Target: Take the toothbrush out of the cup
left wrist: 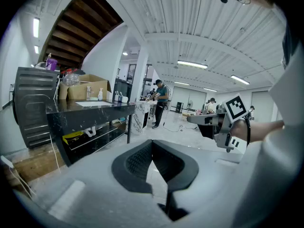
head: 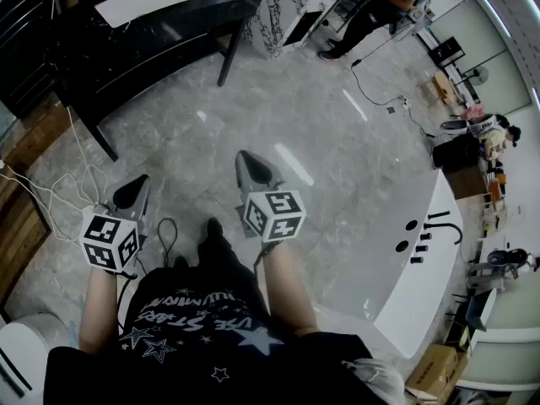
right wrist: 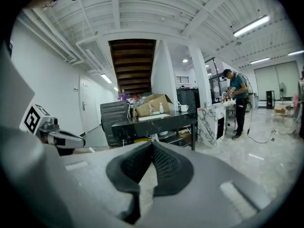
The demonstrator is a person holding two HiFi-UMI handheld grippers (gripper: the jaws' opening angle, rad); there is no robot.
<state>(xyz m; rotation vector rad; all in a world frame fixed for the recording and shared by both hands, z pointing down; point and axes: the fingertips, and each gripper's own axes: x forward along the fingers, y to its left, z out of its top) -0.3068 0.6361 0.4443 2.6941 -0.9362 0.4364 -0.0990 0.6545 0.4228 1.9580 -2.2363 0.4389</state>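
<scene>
No toothbrush can be made out in any view. A white mug (right wrist: 182,108) stands far off on the black table (right wrist: 156,120), too small to show what is in it. In the head view I hold both grippers at waist height over the grey floor, a good way short of that table (head: 152,40). My left gripper (head: 142,180) is shut and holds nothing; its tips meet in its own view (left wrist: 152,142). My right gripper (head: 244,156) is also shut and holds nothing (right wrist: 152,144). Each gripper shows in the other's view: the right gripper's body (left wrist: 223,120) and the left gripper's body (right wrist: 52,134).
A marble-patterned block (head: 287,7) stands beyond the table's right end. A white counter (head: 413,294) with a black tap (head: 447,226) is at the right. Cables (head: 51,197) lie on the floor at the left. A person (right wrist: 237,103) stands by the block.
</scene>
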